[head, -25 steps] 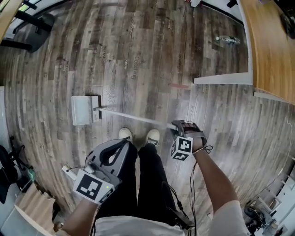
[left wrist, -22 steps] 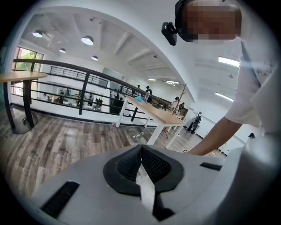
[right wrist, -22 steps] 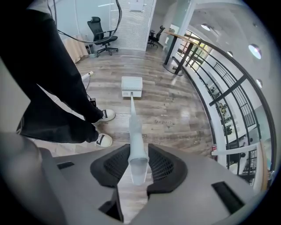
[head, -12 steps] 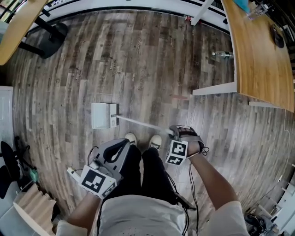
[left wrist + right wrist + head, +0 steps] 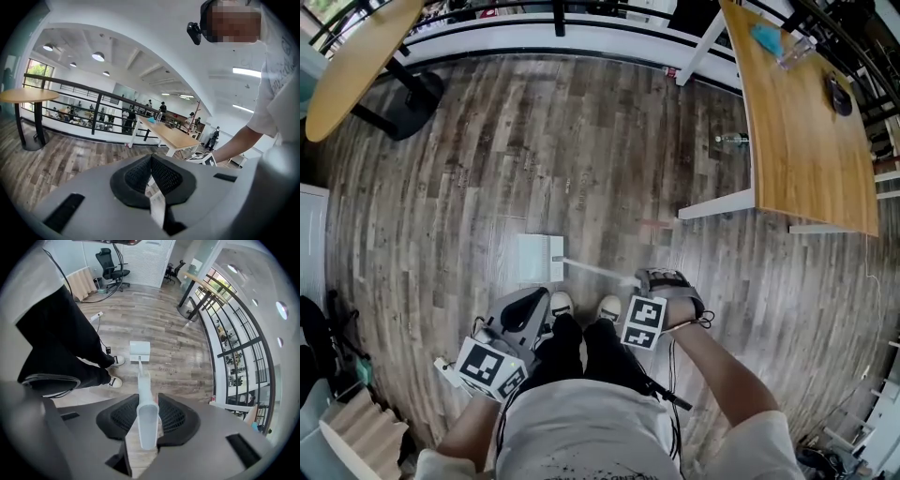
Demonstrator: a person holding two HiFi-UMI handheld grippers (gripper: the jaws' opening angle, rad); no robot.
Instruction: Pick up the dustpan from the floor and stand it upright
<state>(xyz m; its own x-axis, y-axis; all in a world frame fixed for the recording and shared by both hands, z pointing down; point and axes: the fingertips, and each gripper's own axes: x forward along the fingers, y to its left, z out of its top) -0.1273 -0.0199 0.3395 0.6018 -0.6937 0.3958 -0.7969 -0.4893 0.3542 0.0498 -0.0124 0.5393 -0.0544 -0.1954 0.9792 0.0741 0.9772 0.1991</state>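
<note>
The white dustpan's pan (image 5: 539,258) rests on the wood floor just ahead of the person's shoes (image 5: 581,306). Its long pale handle (image 5: 598,270) slants up and right into my right gripper (image 5: 639,280), which is shut on the handle's end. In the right gripper view the handle (image 5: 146,414) runs between the black pads down to the pan (image 5: 139,350) far below. My left gripper (image 5: 542,302) hangs beside the person's left leg, apart from the dustpan. Its pads (image 5: 140,173) meet at the tip with nothing held.
A long wooden table (image 5: 797,122) stands at the right, with a bottle (image 5: 729,140) on the floor beside its white leg. A round table (image 5: 356,66) and a railing (image 5: 534,33) lie beyond. An office chair (image 5: 110,263) stands behind the person.
Both grippers have risen. The right one has lifted the handle's end, and the pan has slid across the floor toward the person's shoes.
</note>
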